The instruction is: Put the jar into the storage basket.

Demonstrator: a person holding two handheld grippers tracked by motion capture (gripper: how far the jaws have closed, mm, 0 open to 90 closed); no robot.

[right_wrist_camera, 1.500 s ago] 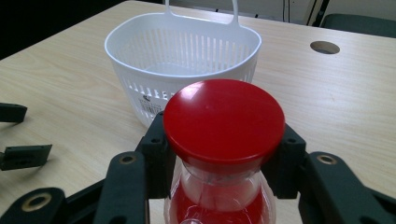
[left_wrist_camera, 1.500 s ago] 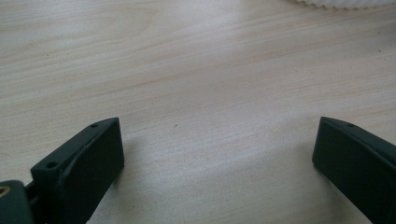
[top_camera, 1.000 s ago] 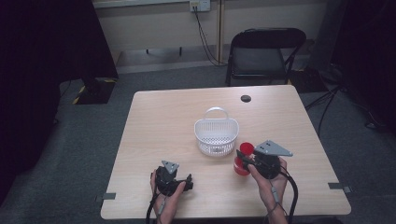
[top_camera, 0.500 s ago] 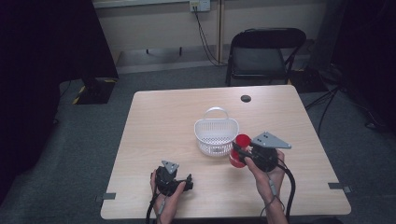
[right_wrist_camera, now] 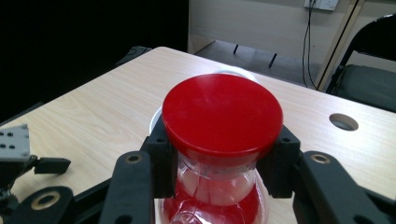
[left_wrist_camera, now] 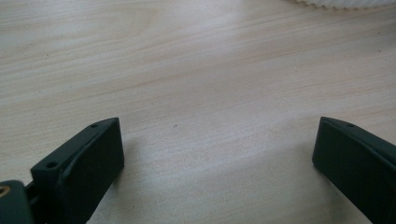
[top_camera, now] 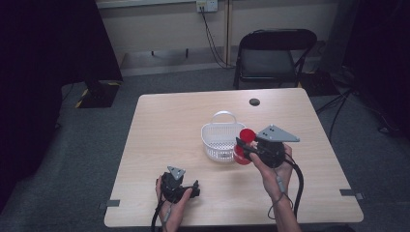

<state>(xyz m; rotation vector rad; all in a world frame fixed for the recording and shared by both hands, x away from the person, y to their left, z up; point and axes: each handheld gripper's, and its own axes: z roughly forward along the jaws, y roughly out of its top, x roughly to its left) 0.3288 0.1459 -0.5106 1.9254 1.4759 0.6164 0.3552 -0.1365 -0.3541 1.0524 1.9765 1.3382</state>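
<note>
Beside basket (top_camera: 220, 140), right tool (top_camera: 243, 146) grips red hourglass (right_wrist_camera: 219, 140); left tool (top_camera: 196, 189) wide.

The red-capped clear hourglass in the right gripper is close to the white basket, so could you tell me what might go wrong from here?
The right gripper pinches the red-capped clear hourglass only at its narrow neck, so it might swivel or slip. Held beside the white slatted plastic basket, it could clip the rim and push the light basket across the pale wooden table. The open left gripper rests apart, steadying nothing.
</note>
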